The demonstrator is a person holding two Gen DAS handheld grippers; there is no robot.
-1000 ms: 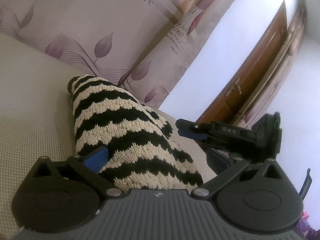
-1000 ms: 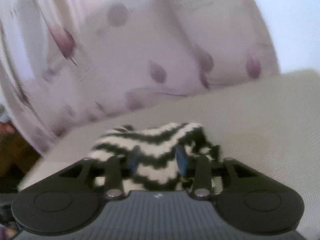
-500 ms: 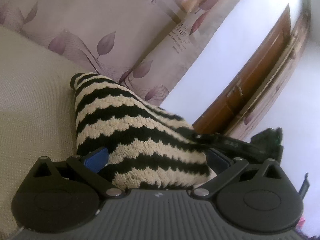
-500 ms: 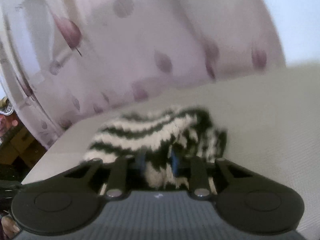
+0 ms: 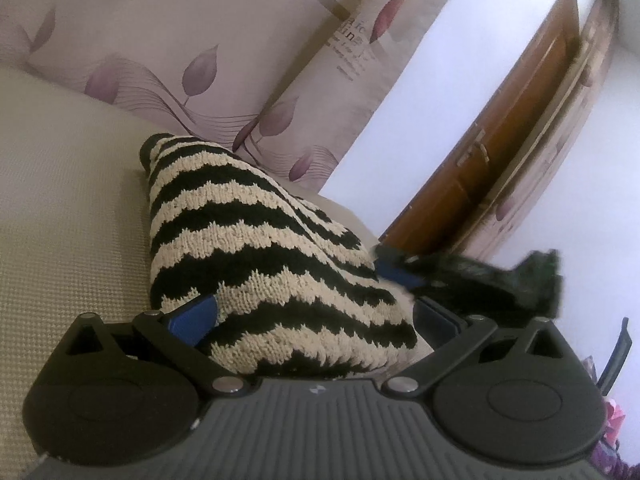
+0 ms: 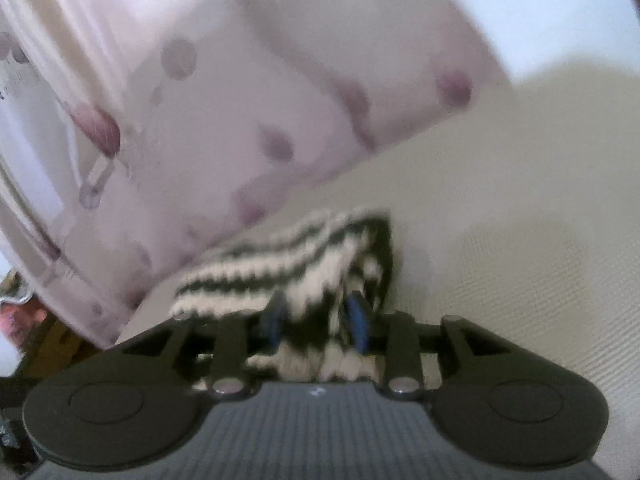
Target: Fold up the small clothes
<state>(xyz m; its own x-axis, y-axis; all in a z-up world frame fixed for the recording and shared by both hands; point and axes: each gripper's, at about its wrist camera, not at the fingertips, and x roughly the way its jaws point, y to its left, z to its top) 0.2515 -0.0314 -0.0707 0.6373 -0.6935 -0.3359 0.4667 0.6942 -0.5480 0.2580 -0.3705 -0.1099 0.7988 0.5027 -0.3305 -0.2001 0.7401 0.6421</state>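
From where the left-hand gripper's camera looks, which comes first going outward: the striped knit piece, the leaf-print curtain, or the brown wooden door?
1. Striped knit piece: between the left gripper's fingers, lying on the beige surface.
2. Leaf-print curtain: behind the knit, upper left.
3. Brown wooden door: farthest, upper right, beyond the white wall.

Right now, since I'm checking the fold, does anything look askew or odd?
Nothing damaged. The striped knit is bunched into a lopsided peak on the cushion, not flat. The right gripper has knit between its opening jaws; the left gripper straddles the near end.
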